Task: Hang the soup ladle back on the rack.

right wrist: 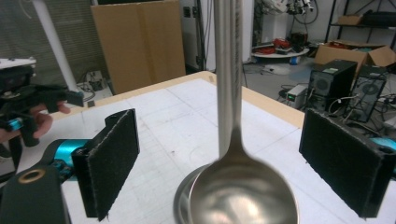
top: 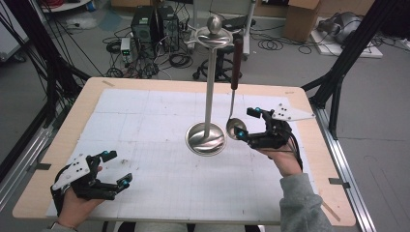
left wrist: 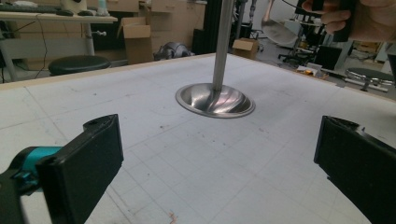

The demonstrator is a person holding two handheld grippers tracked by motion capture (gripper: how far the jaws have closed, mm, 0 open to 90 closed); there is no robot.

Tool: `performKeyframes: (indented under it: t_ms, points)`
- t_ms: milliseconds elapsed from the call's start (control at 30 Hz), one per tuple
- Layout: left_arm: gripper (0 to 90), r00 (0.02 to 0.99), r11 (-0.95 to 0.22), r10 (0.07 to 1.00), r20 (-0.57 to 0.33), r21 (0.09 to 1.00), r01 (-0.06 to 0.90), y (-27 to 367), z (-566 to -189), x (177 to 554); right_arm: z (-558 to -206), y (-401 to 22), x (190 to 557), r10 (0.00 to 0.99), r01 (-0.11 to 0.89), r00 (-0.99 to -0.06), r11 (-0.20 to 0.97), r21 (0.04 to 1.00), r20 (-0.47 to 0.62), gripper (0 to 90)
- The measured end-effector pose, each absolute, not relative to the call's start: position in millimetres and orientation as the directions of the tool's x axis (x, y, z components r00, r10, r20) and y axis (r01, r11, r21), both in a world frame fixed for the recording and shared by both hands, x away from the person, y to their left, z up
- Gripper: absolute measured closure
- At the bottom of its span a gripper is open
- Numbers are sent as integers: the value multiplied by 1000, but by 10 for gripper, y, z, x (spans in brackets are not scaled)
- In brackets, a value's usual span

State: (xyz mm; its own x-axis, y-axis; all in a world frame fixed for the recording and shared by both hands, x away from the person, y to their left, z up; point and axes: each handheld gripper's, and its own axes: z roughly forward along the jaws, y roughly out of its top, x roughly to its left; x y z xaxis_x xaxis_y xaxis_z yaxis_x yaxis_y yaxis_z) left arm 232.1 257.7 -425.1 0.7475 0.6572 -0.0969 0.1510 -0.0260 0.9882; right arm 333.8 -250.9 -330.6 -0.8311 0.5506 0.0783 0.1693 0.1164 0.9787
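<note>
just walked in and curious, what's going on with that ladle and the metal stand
A person holds a pair of tongs in each hand at a white gridded table. A steel ladle with a dark handle hangs from the top of a tall steel stand with a round dished base. The right tongs sit open around the ladle's bowl, pads clear of it. The left tongs rest open near the table's front left, holding nothing.
</note>
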Motion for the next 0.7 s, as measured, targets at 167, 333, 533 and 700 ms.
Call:
performKeyframes:
  t_ms: [167,333,533,700]
  points:
    - [17,750,-24,654,-99,988,151,2564,-4251,2331,-3387,-2537,3262,538,152,-840,113,982,68,111]
    - [17,752,-18,651,-102,989,150,2560,-4247,2339,-3486,-2599,3221,536,156,-841,112,981,72,111]
    - [17,751,-8,652,-101,990,141,2577,-4234,2347,-3594,-2684,3169,541,163,-838,115,980,76,110]
    - [17,752,3,651,-105,991,136,2572,-4224,2347,-3626,-2719,3092,543,130,-839,144,981,32,110]
